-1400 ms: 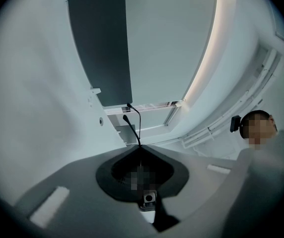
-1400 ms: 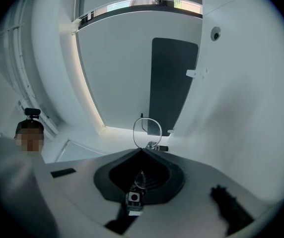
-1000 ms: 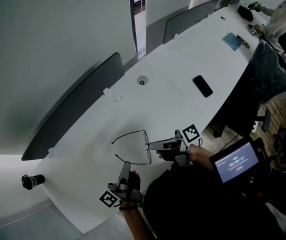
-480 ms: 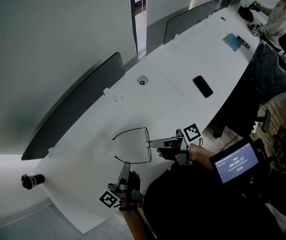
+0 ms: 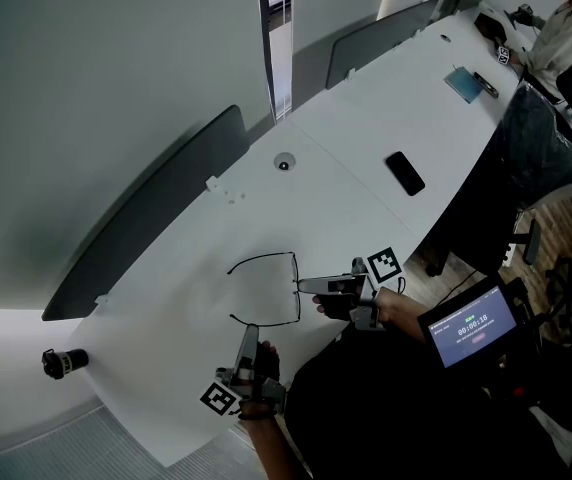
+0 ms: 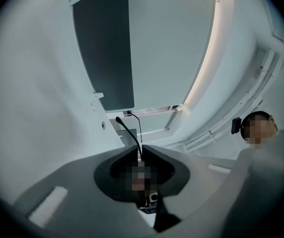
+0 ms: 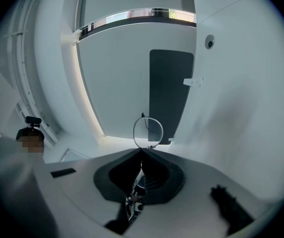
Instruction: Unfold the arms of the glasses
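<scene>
I am looking down on the long white surface. A dark grey divider panel runs along its far edge, and a flat black phone lies well apart from my work.

Nearer me, the right hand-held gripper comes in level from the right. Its jaws are pinched narrow on the front of the thin black wire-framed glasses. In the right gripper view, 1 round lens rim stands just beyond the tips. The left hand-held gripper points away from me and meets the near arm of the glasses partway along. Its jaws are narrow but opening at this moment, with that slim arm still between them in the left gripper view.

Over the last second the far arm has swung slightly wider from the front, and the whole frame has crept a little toward the far side. Neither hand-held gripper has really travelled. The glasses now sit between the 2 hand-held grippers with both arms spread, drawing a 3-sided outline that is open toward the left of the head view. I cannot tell whether they rest fully on the surface.

I judge the unfolding essentially done and take the left side's loosening as the release. The light frame could drag with a pad as it parts, so I would keep the right side clamped until the arm is clear.
</scene>
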`<state>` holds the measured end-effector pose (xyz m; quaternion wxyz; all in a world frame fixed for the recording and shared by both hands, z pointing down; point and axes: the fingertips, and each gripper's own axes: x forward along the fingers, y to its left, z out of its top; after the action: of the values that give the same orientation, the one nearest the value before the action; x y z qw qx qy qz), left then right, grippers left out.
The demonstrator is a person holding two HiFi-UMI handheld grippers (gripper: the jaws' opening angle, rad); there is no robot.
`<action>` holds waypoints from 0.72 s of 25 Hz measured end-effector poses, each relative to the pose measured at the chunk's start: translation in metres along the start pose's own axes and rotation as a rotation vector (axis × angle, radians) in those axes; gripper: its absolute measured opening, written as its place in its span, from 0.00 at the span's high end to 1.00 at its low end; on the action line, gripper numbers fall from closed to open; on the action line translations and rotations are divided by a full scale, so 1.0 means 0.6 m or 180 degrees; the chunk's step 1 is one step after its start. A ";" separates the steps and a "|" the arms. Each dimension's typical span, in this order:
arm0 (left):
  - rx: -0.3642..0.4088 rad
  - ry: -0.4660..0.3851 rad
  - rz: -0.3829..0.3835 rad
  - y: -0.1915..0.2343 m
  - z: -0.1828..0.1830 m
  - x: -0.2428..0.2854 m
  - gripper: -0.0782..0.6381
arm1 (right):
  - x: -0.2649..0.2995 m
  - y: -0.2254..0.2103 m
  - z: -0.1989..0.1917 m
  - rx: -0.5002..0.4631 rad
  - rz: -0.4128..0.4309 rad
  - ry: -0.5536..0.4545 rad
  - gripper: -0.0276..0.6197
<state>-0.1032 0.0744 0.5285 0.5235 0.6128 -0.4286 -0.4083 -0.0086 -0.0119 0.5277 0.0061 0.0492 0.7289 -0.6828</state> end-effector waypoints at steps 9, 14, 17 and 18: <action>0.0069 -0.0436 0.0160 0.037 0.044 -0.046 0.73 | -0.001 0.001 0.001 -0.0040 0.0013 0.0012 0.94; -0.0061 -0.0862 0.0292 0.064 0.085 -0.089 0.73 | -0.002 -0.001 -0.001 -0.0047 0.0010 0.0025 0.94; -0.0101 -0.1018 0.0369 0.078 0.097 -0.107 0.73 | -0.001 0.000 -0.001 -0.0052 0.0015 0.0030 0.94; -0.0120 -0.1055 0.0382 0.082 0.099 -0.110 0.73 | -0.001 0.000 -0.001 -0.0054 0.0020 0.0033 0.94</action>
<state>-0.1843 0.1160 0.5735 0.4806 0.5004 -0.5371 -0.4797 -0.0080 -0.0112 0.5276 0.0048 0.0549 0.7345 -0.6763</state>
